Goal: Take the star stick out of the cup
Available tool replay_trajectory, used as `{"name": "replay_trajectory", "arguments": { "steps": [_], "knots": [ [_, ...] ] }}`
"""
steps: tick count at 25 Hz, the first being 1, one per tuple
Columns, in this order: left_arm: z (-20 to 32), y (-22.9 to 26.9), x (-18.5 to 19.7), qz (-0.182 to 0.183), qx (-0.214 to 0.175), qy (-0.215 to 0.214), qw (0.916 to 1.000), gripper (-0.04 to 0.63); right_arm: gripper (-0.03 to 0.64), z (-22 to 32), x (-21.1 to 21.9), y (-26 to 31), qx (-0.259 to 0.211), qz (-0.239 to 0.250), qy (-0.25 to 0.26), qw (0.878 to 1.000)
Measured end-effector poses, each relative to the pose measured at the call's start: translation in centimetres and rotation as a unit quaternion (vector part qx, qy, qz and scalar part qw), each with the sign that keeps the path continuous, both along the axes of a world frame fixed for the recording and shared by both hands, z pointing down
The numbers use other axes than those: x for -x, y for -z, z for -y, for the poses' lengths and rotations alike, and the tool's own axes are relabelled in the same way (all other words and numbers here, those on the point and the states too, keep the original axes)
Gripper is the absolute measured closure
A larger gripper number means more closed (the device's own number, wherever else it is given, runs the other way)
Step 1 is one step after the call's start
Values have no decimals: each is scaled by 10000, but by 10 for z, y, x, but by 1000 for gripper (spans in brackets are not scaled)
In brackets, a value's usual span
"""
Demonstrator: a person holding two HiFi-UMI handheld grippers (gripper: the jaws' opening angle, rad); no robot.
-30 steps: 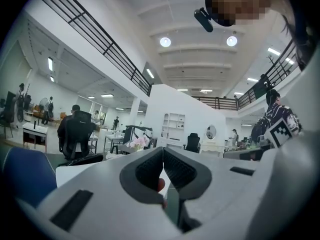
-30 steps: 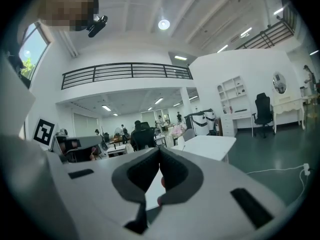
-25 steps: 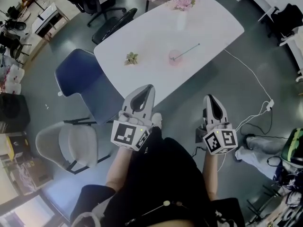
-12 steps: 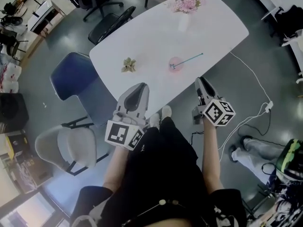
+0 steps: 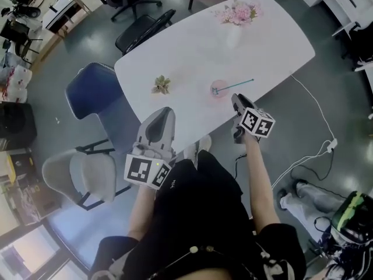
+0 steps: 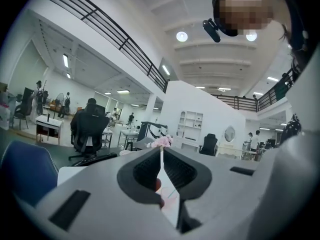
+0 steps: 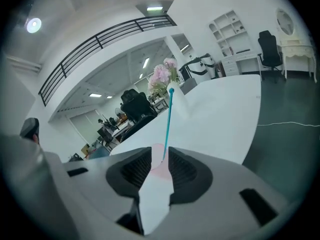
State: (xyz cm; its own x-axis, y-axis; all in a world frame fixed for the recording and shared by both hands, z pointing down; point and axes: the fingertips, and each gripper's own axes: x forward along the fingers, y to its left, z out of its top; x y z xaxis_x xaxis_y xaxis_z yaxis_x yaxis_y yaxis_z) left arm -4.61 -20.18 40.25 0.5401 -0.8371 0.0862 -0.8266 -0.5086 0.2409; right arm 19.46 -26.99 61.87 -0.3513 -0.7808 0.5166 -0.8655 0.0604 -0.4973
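A small pink cup (image 5: 218,91) stands near the front edge of the white table (image 5: 192,51). The teal star stick (image 5: 236,84) leans out of it to the right. My right gripper (image 5: 235,98) is at the table edge just short of the cup, and its jaws are opening. In the right gripper view the cup (image 7: 157,162) and the stick (image 7: 168,119) show through the gap of the right gripper (image 7: 160,154), beyond the pads and untouched. My left gripper (image 5: 165,111) hangs lower, off the table's front edge. In its own view the left gripper (image 6: 161,151) has its tips together and holds nothing.
A vase of pink flowers (image 5: 236,16) stands at the table's far end and a small dried sprig (image 5: 161,85) lies at its left. A blue chair (image 5: 93,98), a grey chair (image 5: 81,177) and a black chair (image 5: 143,31) stand left of the table. A white cable (image 5: 315,104) runs over the floor on the right.
My right gripper has moved forward from beside my legs up to the table edge by the cup. The left gripper has stayed about where it was.
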Motion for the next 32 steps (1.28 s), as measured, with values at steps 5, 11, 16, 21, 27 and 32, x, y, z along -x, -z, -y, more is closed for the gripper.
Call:
{"name": "replay_trajectory", "arguments": {
  "steps": [5,11,16,21,27,32],
  "knots": [
    [2,-2,7,111,67,151,9998,588,509,19,4,-19,235,-113,69,9996],
    [9,-7,9,204,138,264,9993,588,521,40,2,-26,349,-266,108,9990],
    [10,-9,6,242,179,266,9992,588,535,43,2,-26,395,-341,146,9985],
    [12,-13,5,242,238,281,9990,588,584,46,3,-24,323,-441,180,9983],
    [13,-9,4,274,197,310,9990,588,595,44,11,-13,137,-630,343,9973],
    [10,-8,6,285,191,307,9989,588,597,41,13,-5,4,-776,377,9963]
  ]
}}
